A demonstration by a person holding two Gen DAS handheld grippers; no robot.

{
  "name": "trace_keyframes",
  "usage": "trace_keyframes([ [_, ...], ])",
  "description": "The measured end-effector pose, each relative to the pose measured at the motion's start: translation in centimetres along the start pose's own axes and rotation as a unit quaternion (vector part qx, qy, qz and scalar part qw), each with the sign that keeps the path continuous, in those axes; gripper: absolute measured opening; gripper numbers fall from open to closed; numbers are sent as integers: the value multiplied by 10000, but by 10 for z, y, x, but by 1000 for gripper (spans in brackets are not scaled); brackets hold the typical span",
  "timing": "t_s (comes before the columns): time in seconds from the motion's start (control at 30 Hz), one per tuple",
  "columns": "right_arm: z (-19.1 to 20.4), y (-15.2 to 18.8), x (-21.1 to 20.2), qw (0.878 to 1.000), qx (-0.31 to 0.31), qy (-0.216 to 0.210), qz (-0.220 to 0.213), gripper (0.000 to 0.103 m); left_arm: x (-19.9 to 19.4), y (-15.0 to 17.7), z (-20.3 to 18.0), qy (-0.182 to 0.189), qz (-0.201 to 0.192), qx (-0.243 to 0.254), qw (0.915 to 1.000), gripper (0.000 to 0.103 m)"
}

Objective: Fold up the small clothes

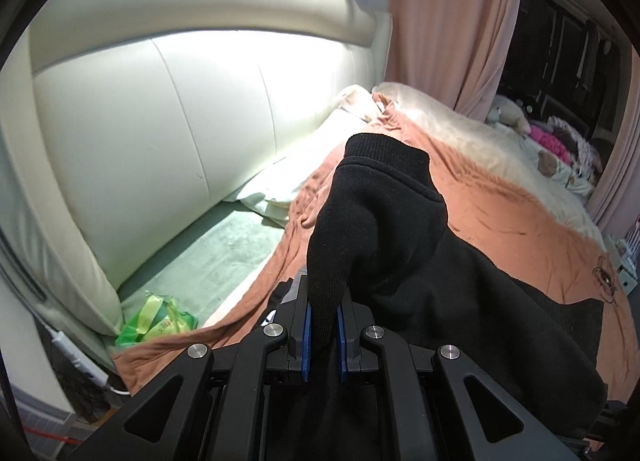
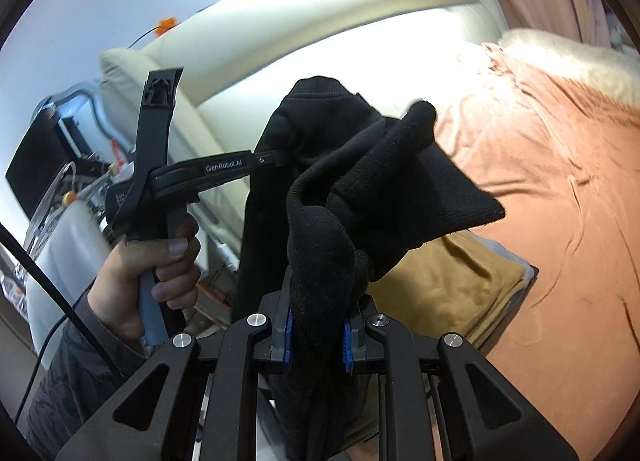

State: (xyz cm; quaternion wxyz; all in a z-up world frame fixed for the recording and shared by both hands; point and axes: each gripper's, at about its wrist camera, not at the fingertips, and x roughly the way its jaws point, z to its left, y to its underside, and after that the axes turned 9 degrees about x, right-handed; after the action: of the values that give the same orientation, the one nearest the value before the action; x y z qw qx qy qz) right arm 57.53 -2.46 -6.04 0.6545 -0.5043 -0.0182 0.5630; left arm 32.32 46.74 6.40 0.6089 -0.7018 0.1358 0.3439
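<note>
Closest to the left wrist camera, the left gripper (image 1: 323, 335) is clenched on a fold of a black garment (image 1: 384, 221); the cloth fills the narrow gap between its blue pads (image 1: 306, 335) and rises in a bunched peak in front of the fingers. The rest of the garment hangs to the right over an orange blanket (image 1: 500, 221) on the bed.

In the right wrist view, the right gripper (image 2: 318, 341) is also clenched on the black garment (image 2: 360, 197), with thick cloth pressed between its blue pads (image 2: 347, 345). The garment is held up in the air between both grippers, above the bed. To the left, a hand (image 2: 160, 273) holds the handle of the left gripper (image 2: 276, 157), whose fingertips disappear into the cloth.

Behind the garment, a folded tan cloth (image 2: 448, 285) lies on the blanket (image 2: 540, 181). Further back stands a cream padded headboard (image 1: 160, 121), then pink curtains (image 1: 452, 21).
</note>
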Motion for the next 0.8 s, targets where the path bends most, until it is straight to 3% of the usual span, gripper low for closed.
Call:
trace_keyframes([
  [0.07, -31, -8, 2, 9996, 220, 172, 55, 18, 19, -4, -10, -279, 180, 193, 9993, 12],
  [0.13, -67, -13, 4, 9968, 457, 639, 153, 22, 39, -2, -17, -611, 403, 354, 9967, 28],
  [0.2, -105, -13, 2, 9931, 712, 905, 222, 45, 46, 4, -17, -694, 399, 360, 9961, 35],
  [0.23, -125, -11, -2, 9912, 801, 1035, 197, 64, 46, 8, -15, -638, 365, 274, 9969, 36],
  [0.27, -142, -9, -8, 9901, 783, 1160, 137, 66, 46, 11, -13, -602, 382, 219, 9972, 36],
  [0.37, -170, -8, -19, 9896, 700, 1244, 192, 66, 40, 23, -9, -535, 427, 205, 9974, 36],
  [0.53, -181, -12, -39, 9952, 285, 909, 204, 66, 30, 52, -3, -396, 630, 85, 9972, 36],
  [0.8, -103, 15, 12, 9927, -537, 1000, 399, 66, 12, 108, -8, -37, 772, -149, 9969, 36],
])
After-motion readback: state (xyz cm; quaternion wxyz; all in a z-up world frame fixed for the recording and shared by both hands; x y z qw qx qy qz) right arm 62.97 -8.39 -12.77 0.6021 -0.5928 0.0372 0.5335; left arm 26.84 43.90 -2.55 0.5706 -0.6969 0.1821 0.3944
